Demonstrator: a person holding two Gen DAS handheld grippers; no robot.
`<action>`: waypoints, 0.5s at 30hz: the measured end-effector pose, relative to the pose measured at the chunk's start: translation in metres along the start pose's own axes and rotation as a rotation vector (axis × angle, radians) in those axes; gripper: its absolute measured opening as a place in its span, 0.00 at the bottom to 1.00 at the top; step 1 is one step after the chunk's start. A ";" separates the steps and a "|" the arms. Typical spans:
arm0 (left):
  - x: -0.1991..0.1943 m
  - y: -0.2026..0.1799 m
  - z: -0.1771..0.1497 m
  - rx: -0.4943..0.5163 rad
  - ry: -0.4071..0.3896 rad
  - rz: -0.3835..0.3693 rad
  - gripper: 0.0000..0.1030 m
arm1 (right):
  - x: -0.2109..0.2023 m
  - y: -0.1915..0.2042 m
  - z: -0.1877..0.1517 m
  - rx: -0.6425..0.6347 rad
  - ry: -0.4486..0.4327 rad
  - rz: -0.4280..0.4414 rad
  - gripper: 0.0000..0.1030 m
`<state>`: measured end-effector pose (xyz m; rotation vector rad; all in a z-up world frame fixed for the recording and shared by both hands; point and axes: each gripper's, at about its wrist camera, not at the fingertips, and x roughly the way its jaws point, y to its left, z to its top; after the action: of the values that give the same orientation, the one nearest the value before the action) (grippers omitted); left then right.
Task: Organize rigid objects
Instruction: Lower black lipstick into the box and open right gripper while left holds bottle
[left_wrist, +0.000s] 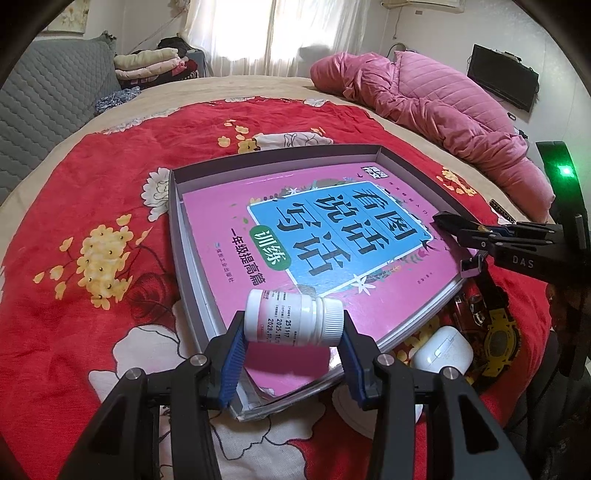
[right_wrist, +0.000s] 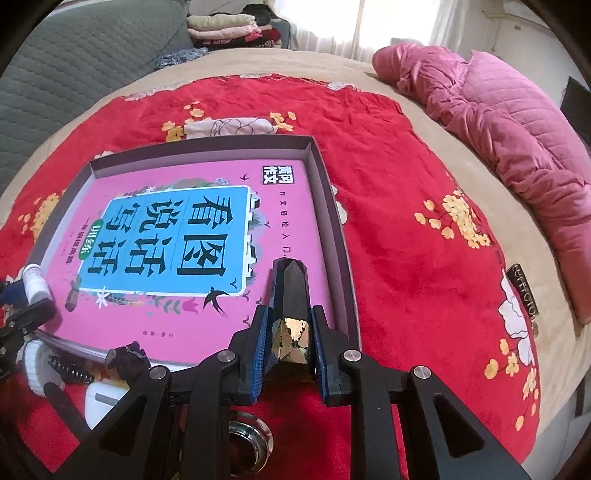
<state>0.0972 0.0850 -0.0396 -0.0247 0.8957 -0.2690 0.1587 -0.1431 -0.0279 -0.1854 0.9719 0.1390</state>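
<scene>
Step in hand, as judged: both held items are being carried to the shallow grey box (right_wrist: 332, 221) for placing.

Left gripper (left_wrist: 293, 332): jaws clamped on a white pill bottle (left_wrist: 295, 317), held sideways, cap to the right, over the near edge of the pink workbook (left_wrist: 229, 236).

Right gripper (right_wrist: 288, 343): jaws clamped on a dark faceted crystal point (right_wrist: 290, 291) with a gold-flecked base, tip forward, over the book's near right corner, just inside the box wall.

Box contents: only the workbook, which fills most of it and overhangs the near side. Box sits on a red floral blanket (right_wrist: 406, 258).

Not yet boxed, lying near the box's front: white earbud case (left_wrist: 443, 352), yellow-and-black watch (left_wrist: 498, 339).

Next move probably calls for lowering each piece onto the cover and laying the bottle so it cannot roll.
</scene>
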 end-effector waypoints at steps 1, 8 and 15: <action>0.000 0.000 0.000 0.000 -0.001 0.001 0.46 | -0.002 0.001 -0.001 -0.005 -0.009 0.001 0.23; 0.001 -0.003 0.000 0.020 -0.015 0.024 0.46 | -0.017 0.001 -0.004 -0.013 -0.059 0.011 0.28; 0.002 -0.003 0.000 0.024 -0.019 0.023 0.46 | -0.051 -0.012 -0.022 0.045 -0.154 0.078 0.41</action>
<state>0.0977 0.0816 -0.0405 0.0058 0.8736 -0.2576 0.1147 -0.1614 0.0033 -0.0944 0.8282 0.2000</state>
